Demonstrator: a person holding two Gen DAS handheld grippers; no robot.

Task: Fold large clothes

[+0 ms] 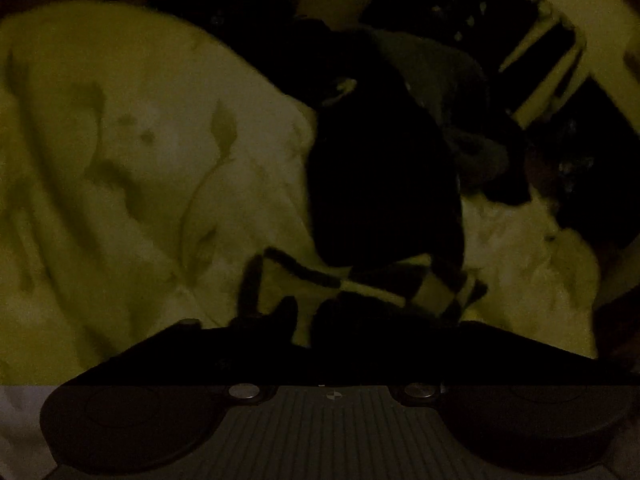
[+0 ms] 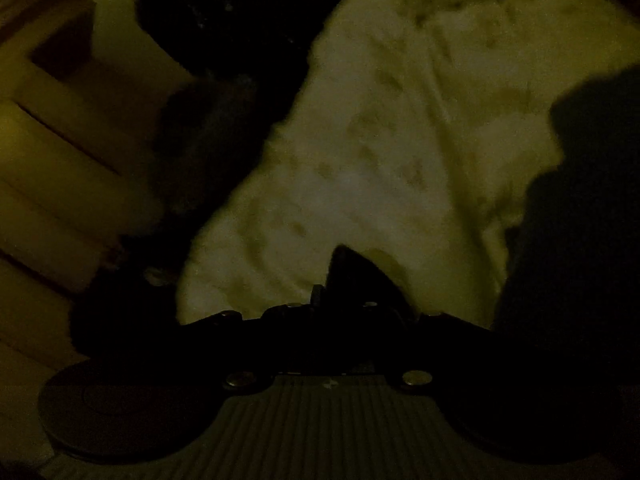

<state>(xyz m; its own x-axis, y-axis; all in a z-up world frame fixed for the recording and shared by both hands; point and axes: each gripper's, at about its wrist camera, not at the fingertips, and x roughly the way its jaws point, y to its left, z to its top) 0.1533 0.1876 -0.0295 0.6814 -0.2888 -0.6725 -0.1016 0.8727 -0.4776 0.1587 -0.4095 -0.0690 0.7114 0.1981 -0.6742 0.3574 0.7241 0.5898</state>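
The scene is very dark. In the left wrist view a dark garment (image 1: 384,184) with a checkered black-and-light hem (image 1: 360,284) lies on a pale floral bedsheet (image 1: 140,152). My left gripper (image 1: 304,320) sits at that hem with its fingers close together, seemingly pinching the checkered edge. In the right wrist view the pale floral sheet (image 2: 380,160) fills the middle. My right gripper (image 2: 344,280) shows as a dark shape whose fingers look closed on a dark bit of fabric. More dark cloth (image 2: 580,220) lies at the right.
A heap of dark clothes (image 1: 460,80) lies beyond the garment. A pale slatted frame (image 1: 560,52) stands at the upper right. In the right wrist view pale wooden furniture (image 2: 60,160) is at the left, with dark clothes (image 2: 224,60) beside it.
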